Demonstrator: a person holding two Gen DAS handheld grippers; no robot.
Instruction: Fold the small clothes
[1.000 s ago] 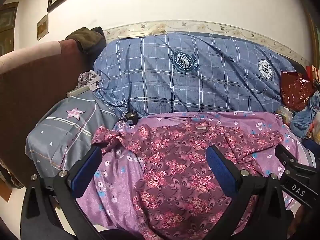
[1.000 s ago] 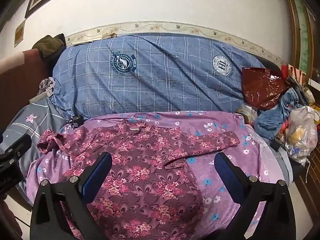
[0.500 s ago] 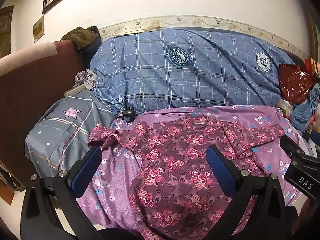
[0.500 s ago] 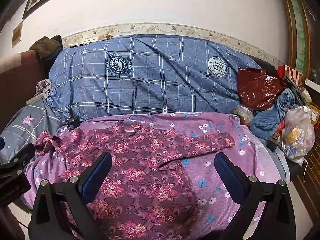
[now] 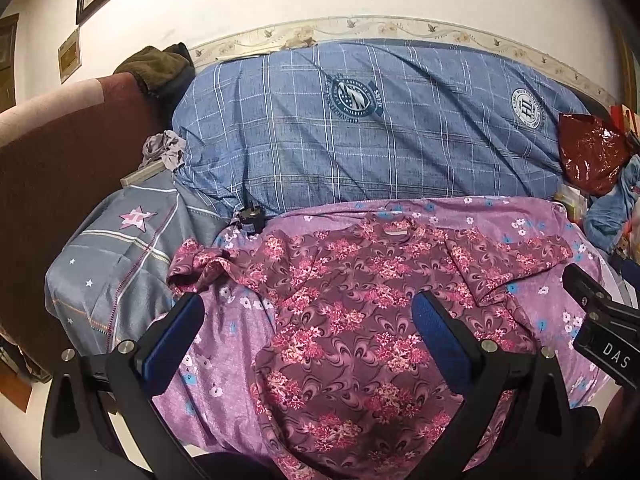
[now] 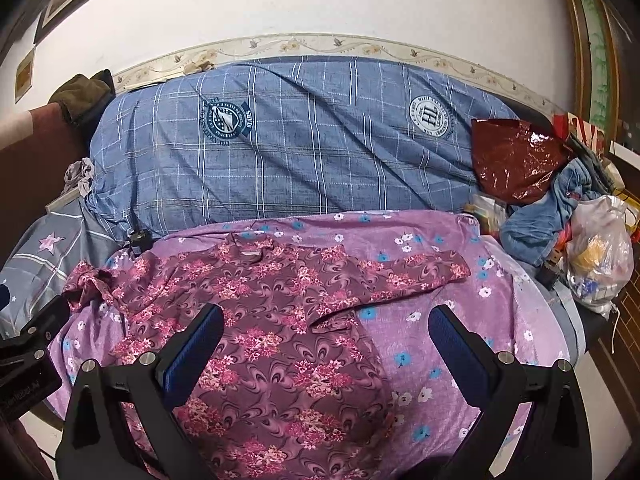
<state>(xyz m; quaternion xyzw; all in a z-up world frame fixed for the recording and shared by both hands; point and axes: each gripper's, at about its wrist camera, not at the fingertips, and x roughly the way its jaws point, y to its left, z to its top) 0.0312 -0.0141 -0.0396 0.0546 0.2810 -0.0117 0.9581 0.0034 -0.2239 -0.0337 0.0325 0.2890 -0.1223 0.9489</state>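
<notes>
A maroon long-sleeved shirt with pink flowers (image 5: 352, 312) lies spread flat on a purple floral sheet (image 5: 224, 360), collar toward the far side; it also shows in the right wrist view (image 6: 280, 320). Its left sleeve (image 5: 200, 260) is bunched, its right sleeve (image 6: 400, 276) lies stretched out. My left gripper (image 5: 308, 332) is open and empty, held above the shirt's lower body. My right gripper (image 6: 324, 340) is open and empty, above the shirt's right side. The right gripper's body shows at the left wrist view's right edge (image 5: 604, 336).
A big blue checked bundle (image 5: 380, 128) lies behind the sheet. A grey star-print pillow (image 5: 120, 256) sits left, beside a brown sofa arm (image 5: 60, 160). A red foil bag (image 6: 516, 160), blue clothes (image 6: 536, 216) and a plastic bag (image 6: 600, 252) crowd the right. A black plug (image 5: 250, 218) lies near the shirt's left shoulder.
Both grippers have pulled back and risen slightly, so the shirt and bed look lower and smaller. Both stay open. The shirt has not moved.
</notes>
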